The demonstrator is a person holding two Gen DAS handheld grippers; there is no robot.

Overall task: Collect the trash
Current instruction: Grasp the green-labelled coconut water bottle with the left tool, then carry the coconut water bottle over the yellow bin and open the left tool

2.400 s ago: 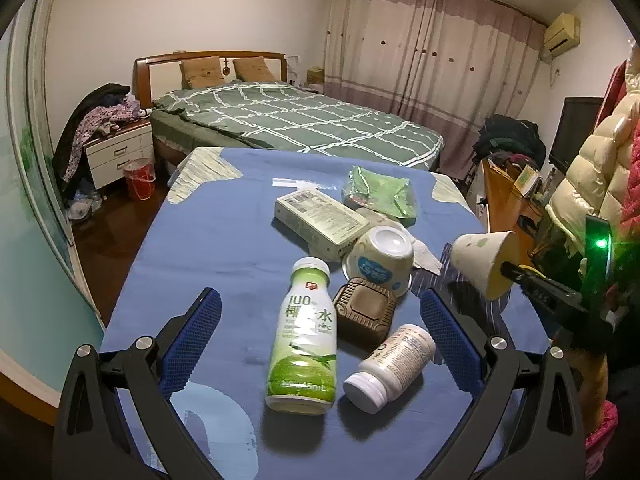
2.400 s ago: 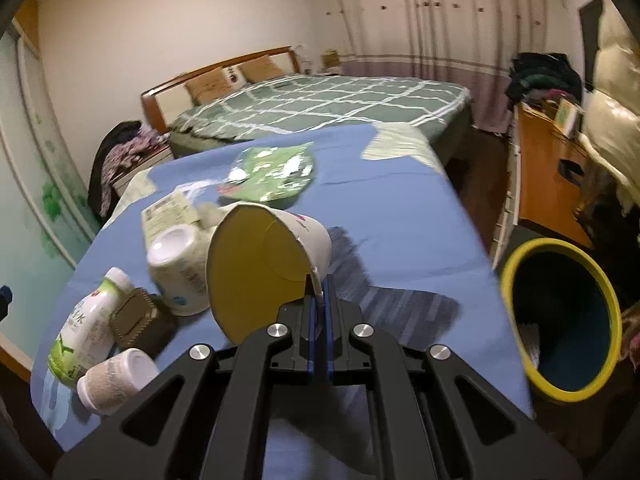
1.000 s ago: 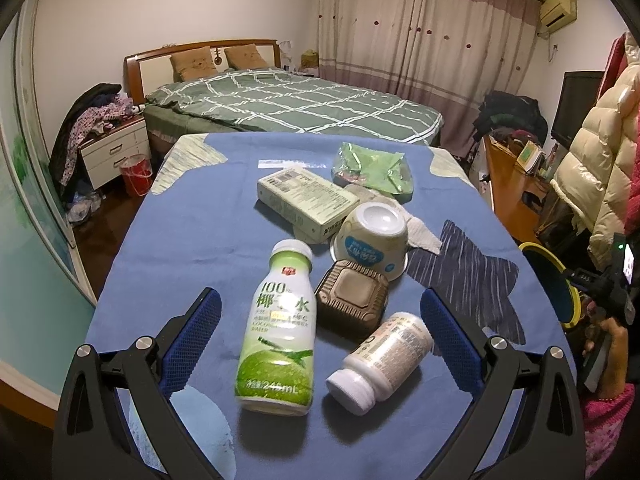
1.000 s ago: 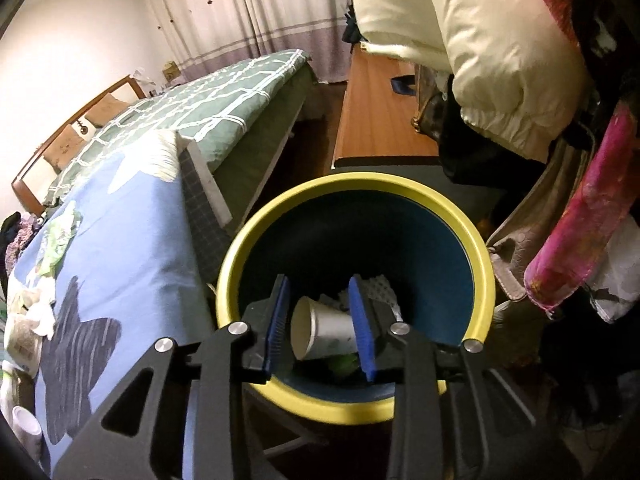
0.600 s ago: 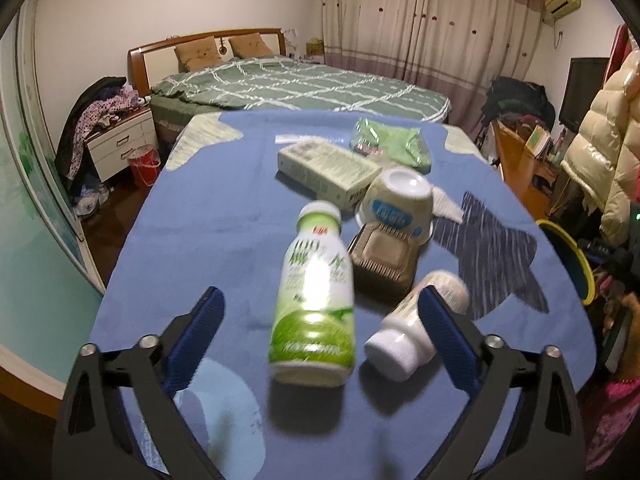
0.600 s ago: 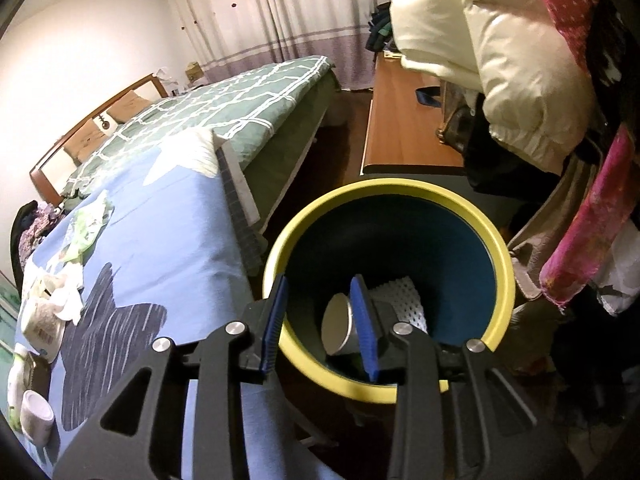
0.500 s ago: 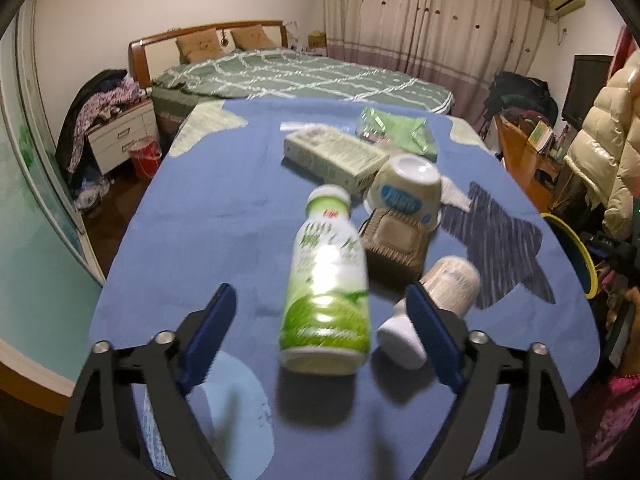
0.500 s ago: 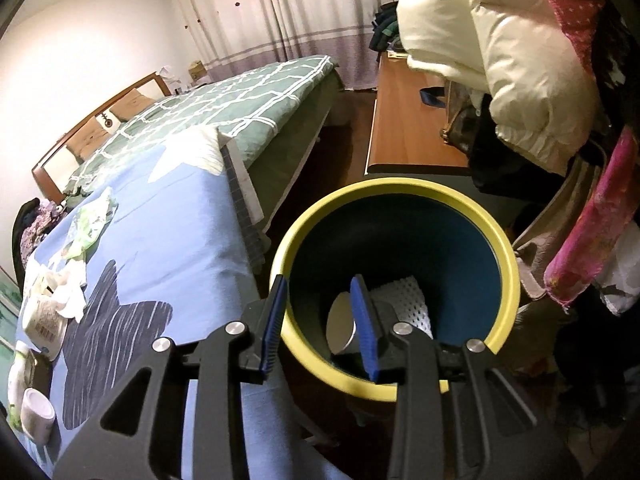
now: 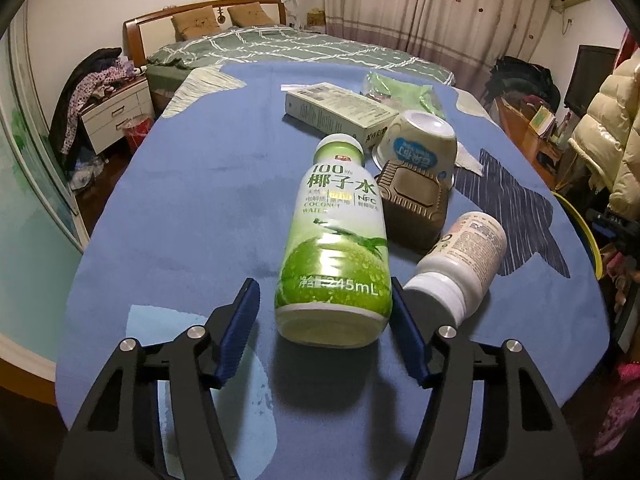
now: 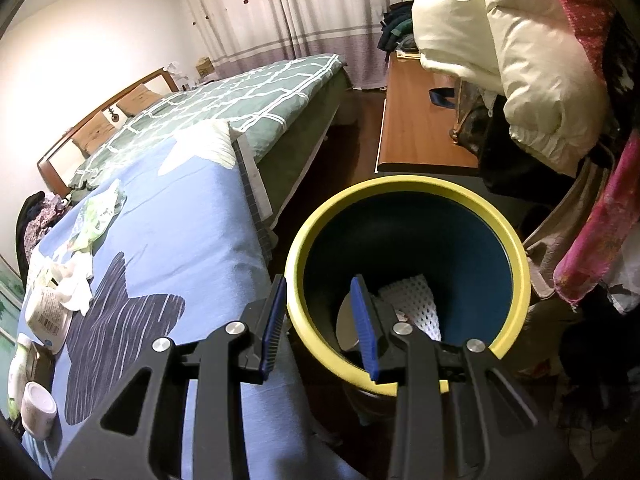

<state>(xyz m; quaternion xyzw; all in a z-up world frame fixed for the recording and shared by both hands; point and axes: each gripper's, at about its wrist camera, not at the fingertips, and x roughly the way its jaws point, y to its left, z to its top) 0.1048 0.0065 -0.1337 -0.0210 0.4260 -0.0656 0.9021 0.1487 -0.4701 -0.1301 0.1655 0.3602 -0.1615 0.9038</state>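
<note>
Trash, a coconut-water bottle [image 9: 334,248], lay between the closing left gripper [image 9: 324,330] for pickup, while the right gripper [image 10: 318,322] hung apart, empty, over the bin [image 10: 516,252].

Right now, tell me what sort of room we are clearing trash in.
A lived-in bedroom, most likely: a made bed with a wooden headboard, a nightstand heaped with clothes, and long curtains. The trash lies on a blue-covered table near the bed's foot.
</note>
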